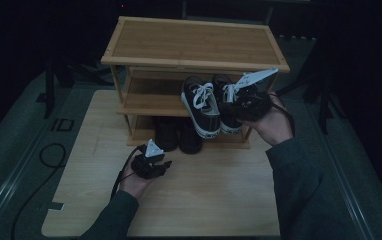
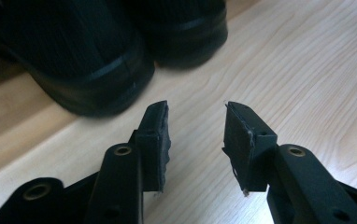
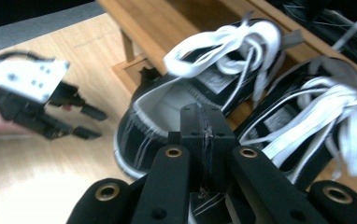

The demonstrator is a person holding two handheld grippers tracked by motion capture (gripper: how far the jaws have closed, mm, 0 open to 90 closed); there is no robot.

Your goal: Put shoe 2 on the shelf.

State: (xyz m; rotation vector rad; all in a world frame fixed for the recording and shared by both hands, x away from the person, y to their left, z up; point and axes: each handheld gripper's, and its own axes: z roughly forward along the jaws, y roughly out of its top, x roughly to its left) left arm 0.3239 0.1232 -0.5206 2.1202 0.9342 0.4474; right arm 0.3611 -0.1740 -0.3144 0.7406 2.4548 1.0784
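Closest to the lens, your right gripper [image 3: 203, 122] has its black jaws pressed flat together at the inner collars of the sneakers [image 3: 167, 107]. It looks like a pinch on both collar edges at once, though the fabric between the pads is hard to make out. In the high view the pair [image 1: 206, 107] sits at the front of the middle shelf of the wooden rack [image 1: 194, 42], toes tipped over the shelf edge towards 6 o'clock. Your right gripper [image 1: 231, 102] comes in from 3 o'clock.

My reading is that you are drawing the sneakers off the shelf. The next move calls for a steady pull towards 6 o'clock, lifted enough that the soles clear the shelf lip. Keep the grip firm, since two shoes hanging from one thin pinch may swing or slip.

Your left gripper [image 1: 163, 163] hovers over the table [image 1: 204, 200] at about 7 o'clock from the sneakers. Its jaws stand partly apart with nothing between them.

Its own view puts the left gripper [image 2: 196, 126] just short of the black shoes [image 2: 88, 60], which lie from 10 to 12 o'clock ahead of it. From above, those black shoes [image 1: 176, 135] are a dark shape on the bottom shelf. The right gripper view gives the lace loops and the pinch itself, which the hand hides from above.
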